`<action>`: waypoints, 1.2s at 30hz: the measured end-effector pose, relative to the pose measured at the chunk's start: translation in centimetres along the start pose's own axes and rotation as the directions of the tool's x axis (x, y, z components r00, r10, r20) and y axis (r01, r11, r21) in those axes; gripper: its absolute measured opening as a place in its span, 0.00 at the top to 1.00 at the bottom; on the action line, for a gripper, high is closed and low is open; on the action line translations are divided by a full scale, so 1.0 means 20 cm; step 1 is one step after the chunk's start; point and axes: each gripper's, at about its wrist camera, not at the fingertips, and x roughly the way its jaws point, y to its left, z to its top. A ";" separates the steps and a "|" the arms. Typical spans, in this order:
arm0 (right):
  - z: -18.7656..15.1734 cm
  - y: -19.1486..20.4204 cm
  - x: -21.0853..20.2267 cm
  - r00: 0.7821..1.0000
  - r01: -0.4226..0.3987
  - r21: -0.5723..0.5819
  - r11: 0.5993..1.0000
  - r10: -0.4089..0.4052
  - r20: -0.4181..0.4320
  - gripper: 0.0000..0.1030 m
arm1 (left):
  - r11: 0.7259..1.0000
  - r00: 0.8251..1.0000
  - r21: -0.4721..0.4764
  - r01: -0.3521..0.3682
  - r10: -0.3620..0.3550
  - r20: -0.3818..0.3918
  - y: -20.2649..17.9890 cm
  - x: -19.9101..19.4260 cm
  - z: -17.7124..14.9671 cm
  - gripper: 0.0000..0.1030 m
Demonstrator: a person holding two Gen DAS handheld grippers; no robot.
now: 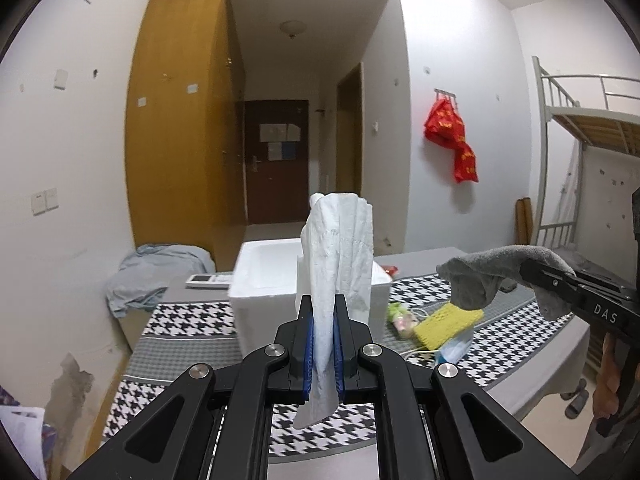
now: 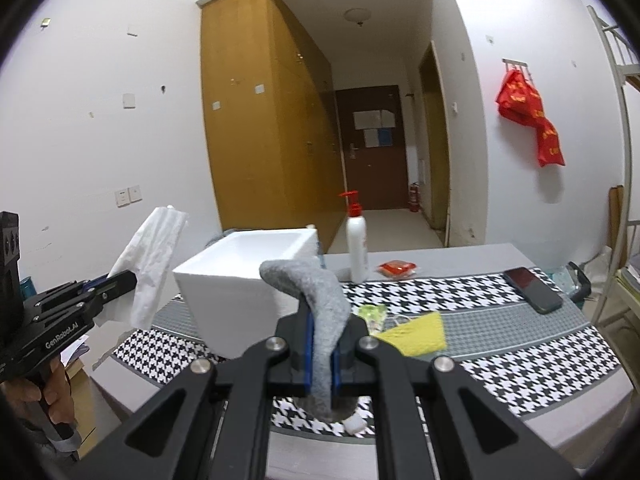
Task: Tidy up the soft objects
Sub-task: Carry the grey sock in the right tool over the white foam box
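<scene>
Now left claw (image 1: pixel 323 336) pinches crinkled white tissue (image 1: pixel 338 248); right claw (image 2: pixel 323 344) pinches fuzzy grey sock (image 2: pixel 316 292)

Table (image 2: pixel 520 408), houndstooth cloth (image 2: pixel 500 360), foam box (image 2: pixel 232 300), phone (image 2: pixel 534 290)

Dorm-type bedroom: metal bunk bed (image 1: pixel 592 120), tall wooden wardrobe (image 1: pixel 180 128), entry door (image 1: pixel 278 160) down a corridor, slippers (image 1: pixel 576 398) seen on floor.
</scene>
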 end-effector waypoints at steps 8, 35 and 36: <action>0.01 0.11 0.05 0.999 -0.043 -0.027 0.999 0.043 -0.006 0.90 | 0.999 0.999 -0.018 -0.044 0.043 -0.005 0.11 -0.04 -0.03 0.92; 0.17 0.28 0.32 0.996 -0.094 -0.072 0.993 0.095 0.000 0.90 | 0.993 0.994 -0.048 -0.107 0.107 -0.004 0.30 0.00 -0.04 0.92; 0.18 0.29 0.33 0.995 -0.095 -0.072 0.993 0.095 0.000 0.90 | 0.993 0.994 -0.047 -0.108 0.108 -0.005 0.30 0.00 -0.04 0.92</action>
